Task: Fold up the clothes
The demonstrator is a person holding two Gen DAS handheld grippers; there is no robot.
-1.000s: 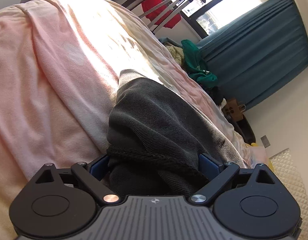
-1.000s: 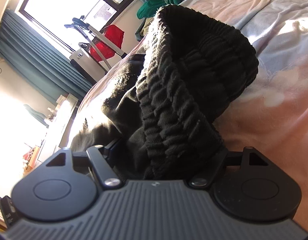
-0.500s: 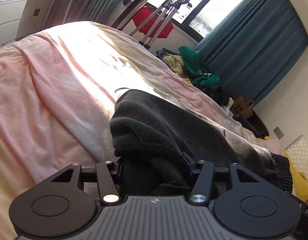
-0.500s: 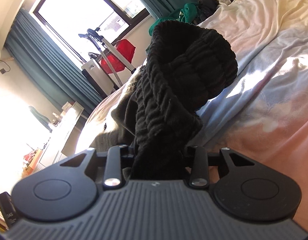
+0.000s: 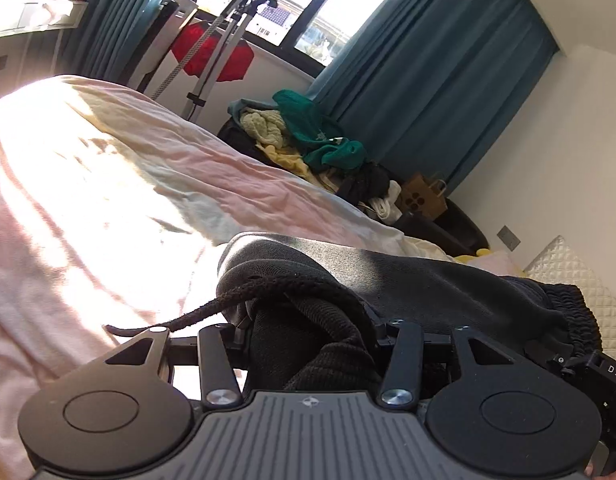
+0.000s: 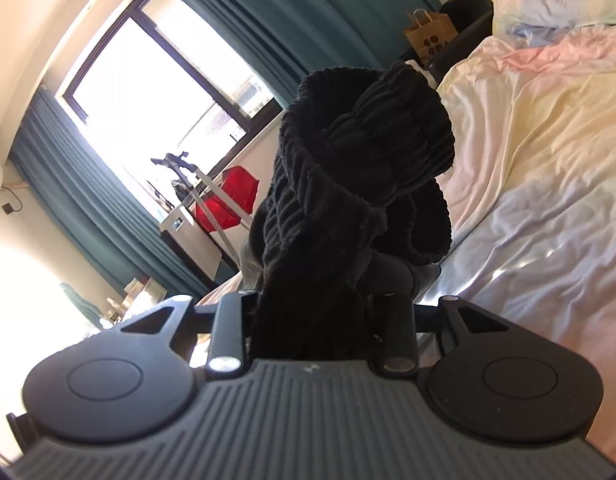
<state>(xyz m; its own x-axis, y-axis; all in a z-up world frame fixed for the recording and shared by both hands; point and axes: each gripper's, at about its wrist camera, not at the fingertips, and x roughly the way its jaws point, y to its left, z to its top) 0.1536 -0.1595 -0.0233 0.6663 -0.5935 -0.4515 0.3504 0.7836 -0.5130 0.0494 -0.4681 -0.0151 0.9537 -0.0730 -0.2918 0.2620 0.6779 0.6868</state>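
Bedroom: pastel-sheeted bed. Left claw, jaws just closing, pinches dark sweatpants; right claw clamps their ribbed waistband.

L gripper jaws just closed, clamped on dark sweatpants w/ drawstring, above bed.

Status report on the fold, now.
Both tongs, left and right, clamped on the dark sweatpants, jaws just closed. Waistband bunched and lifted off the bed. Nothing in the way.
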